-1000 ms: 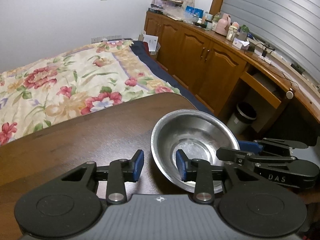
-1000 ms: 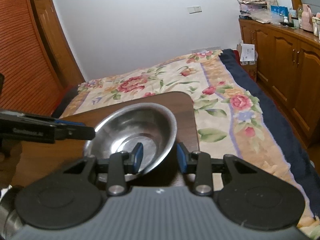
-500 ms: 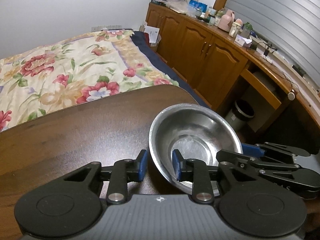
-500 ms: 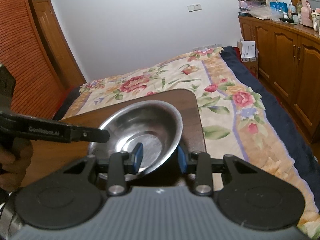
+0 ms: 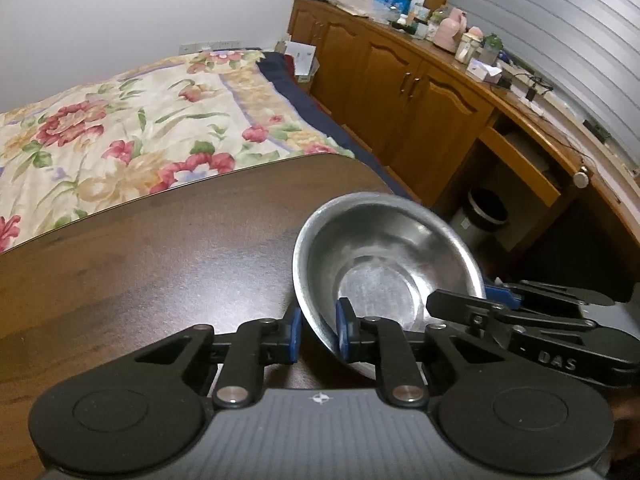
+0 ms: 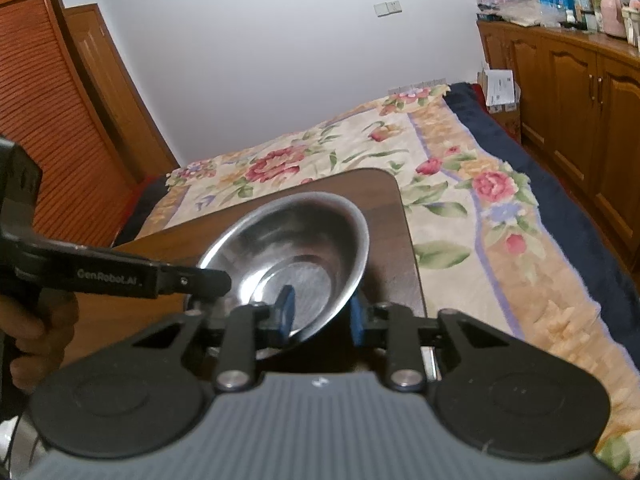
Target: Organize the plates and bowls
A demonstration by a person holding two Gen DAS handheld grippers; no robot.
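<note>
Dark wooden table beside floral bed — both grippers' fingers clamp the steel bowl.

Dim, soft indoor light — glare on the steel bowl, strong fisheye bending and dark corners.

Left hand-held gripper closing astride steel bowl rim

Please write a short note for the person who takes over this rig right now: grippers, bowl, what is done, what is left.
Left gripper: jaws just closing, pads astride the near rim of the bowl.
Right gripper: jaws just closing, astride the bowl's opposite rim.
Bowl: steel, tilted, at the corner of the table by the bed.
Done: both grippers placed on the bowl.
Left: lift it and put it away; no plates or other bowls in view.
</note>
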